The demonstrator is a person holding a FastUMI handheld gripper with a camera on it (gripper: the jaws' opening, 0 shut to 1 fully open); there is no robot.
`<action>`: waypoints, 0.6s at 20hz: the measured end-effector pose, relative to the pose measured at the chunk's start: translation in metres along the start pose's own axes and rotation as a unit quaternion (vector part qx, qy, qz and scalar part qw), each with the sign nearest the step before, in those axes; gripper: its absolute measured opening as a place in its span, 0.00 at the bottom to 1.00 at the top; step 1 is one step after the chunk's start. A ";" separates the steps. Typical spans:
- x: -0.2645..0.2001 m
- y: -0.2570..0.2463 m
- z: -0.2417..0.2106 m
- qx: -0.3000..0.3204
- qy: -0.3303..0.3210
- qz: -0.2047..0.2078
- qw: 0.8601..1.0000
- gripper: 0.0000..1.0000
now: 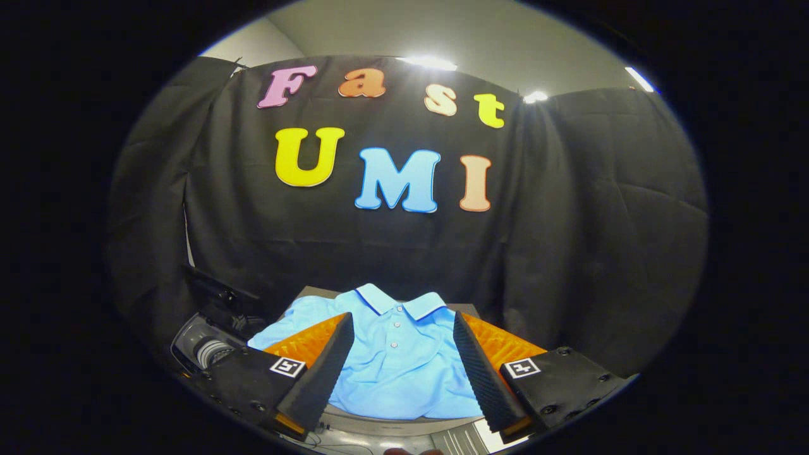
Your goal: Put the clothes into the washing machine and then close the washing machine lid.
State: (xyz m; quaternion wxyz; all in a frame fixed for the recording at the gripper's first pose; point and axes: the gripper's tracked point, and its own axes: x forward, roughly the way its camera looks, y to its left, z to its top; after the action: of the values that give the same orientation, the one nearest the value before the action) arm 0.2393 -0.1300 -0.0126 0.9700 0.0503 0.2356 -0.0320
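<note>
A light blue polo shirt (398, 360) with a dark-edged collar and a buttoned placket lies flat on a raised surface just ahead of me. My gripper (401, 325) is open, its two fingers spread wide above the shirt, one on either side of the placket, not pressing on the cloth. To the left of the shirt and lower down stands the washing machine (205, 344), its dark lid (218, 294) raised and the drum opening showing beneath it.
The surface under the shirt has a pale curved front rim (392, 424) near my fingers. The booth's black cloth wall (569, 253) hangs close behind the shirt and wraps round both sides. Ceiling lights (430, 62) shine above the wall.
</note>
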 end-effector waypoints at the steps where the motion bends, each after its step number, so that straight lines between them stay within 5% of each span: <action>1: 0.008 0.001 -0.005 0.009 0.011 0.006 1.000 0.98; 12: 0.079 0.019 -0.044 0.004 0.076 0.022 0.997 0.98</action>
State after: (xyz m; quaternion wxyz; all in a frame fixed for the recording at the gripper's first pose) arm 0.2904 -0.1094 -0.0865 0.9495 0.0612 0.3076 -0.0079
